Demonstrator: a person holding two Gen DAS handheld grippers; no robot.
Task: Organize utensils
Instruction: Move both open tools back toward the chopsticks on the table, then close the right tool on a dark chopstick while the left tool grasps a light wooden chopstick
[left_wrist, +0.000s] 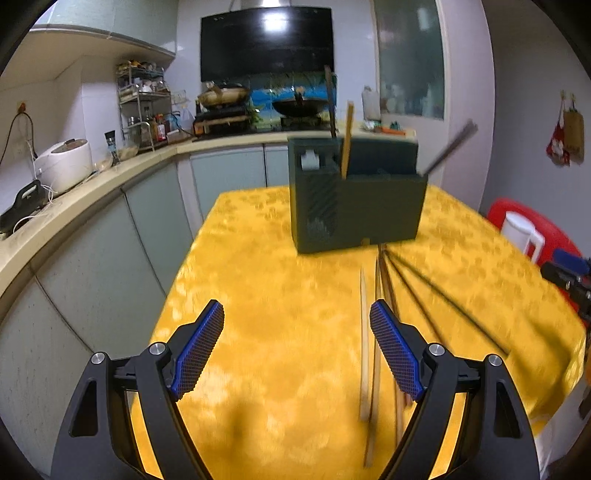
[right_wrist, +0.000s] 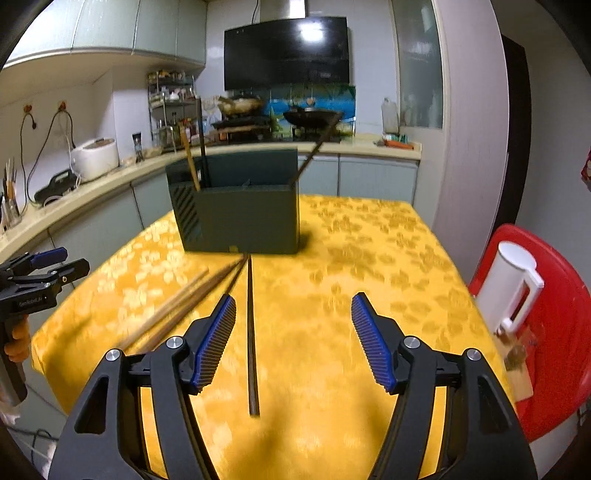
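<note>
A dark green utensil holder stands on the yellow tablecloth and holds three chopsticks, two upright at its left end and one leaning right. Several loose chopsticks fan out from its base. In the left wrist view pale wooden ones lie by my right finger and dark ones run right. In the right wrist view a dark chopstick lies between my fingers and wooden ones lie left. My left gripper and right gripper are open and empty above the table.
A red stool with a white jug stands right of the table. A kitchen counter with a rice cooker, racks and woks runs along the left and back. The left gripper shows at the left edge of the right wrist view.
</note>
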